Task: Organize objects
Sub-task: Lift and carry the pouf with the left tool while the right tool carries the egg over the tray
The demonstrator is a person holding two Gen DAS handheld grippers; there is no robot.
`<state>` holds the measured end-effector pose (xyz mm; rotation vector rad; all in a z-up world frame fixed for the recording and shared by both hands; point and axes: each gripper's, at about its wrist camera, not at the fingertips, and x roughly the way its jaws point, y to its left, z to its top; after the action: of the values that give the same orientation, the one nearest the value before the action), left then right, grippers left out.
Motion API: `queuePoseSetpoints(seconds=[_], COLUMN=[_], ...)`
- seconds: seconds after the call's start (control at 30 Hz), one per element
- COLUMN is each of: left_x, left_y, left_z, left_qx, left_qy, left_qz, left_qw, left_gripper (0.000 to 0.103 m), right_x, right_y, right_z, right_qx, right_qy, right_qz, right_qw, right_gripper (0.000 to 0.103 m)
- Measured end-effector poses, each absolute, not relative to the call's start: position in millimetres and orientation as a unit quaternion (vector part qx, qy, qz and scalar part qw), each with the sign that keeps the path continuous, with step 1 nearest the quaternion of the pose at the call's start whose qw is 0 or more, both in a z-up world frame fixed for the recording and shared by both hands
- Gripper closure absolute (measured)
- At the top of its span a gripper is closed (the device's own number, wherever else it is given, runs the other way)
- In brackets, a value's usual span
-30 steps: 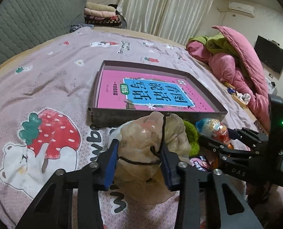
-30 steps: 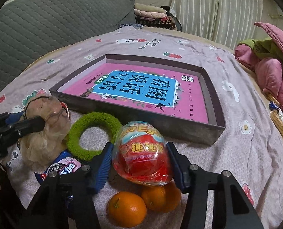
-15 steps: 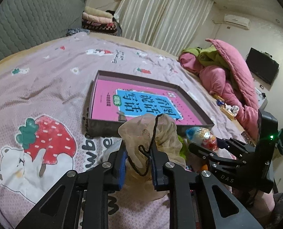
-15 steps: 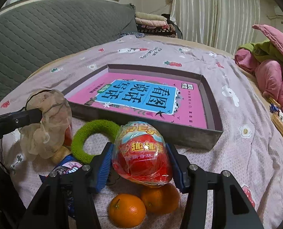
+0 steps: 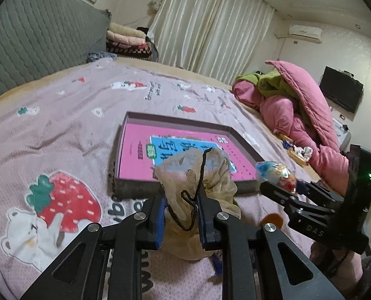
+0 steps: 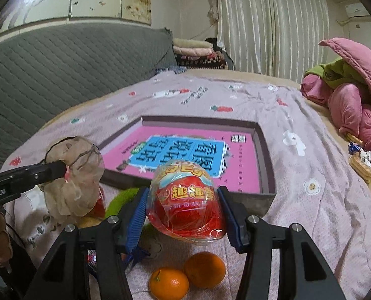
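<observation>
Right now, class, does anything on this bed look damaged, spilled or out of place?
Nothing looks damaged or spilled. Loose bits wait outside the box: two oranges and a green ring. The left claw holds a pouch; the right claw holds a toy egg.

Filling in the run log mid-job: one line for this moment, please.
left tongs: shut on mesh pouch, lifted | right tongs: shut on red toy egg, lifted | box: holds pink book | oranges: on bedspread

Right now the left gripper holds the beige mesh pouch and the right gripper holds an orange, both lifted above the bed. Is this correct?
Not quite. The right gripper holds a red toy egg; two oranges lie on the bed, as the right wrist view shows. The left gripper does hold the mesh pouch.
</observation>
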<state>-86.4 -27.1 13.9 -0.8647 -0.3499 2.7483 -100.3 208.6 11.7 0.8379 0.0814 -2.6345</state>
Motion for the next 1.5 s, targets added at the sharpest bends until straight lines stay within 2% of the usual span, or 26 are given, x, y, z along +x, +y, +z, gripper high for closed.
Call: queuePoseSetpoints(seconds=[0.57, 1.5], left_x=[-122, -181], left_y=[-18, -21], left_z=[52, 31], left_qx=[-0.258, -0.284], left_qy=[-0.1, -0.1], left_qz=[0.955, 0.949], left_qw=[0.112, 0.097], left_gripper=[0.082, 0.082], right_x=[-118, -164], right_y=[215, 218], right_z=[37, 34], right_qx=[0.254, 0.251], right_qy=[0.018, 0.029], right_qz=[-0.95, -0.956], right_qw=[0.178, 0.151], right_gripper=[0.048, 0.048])
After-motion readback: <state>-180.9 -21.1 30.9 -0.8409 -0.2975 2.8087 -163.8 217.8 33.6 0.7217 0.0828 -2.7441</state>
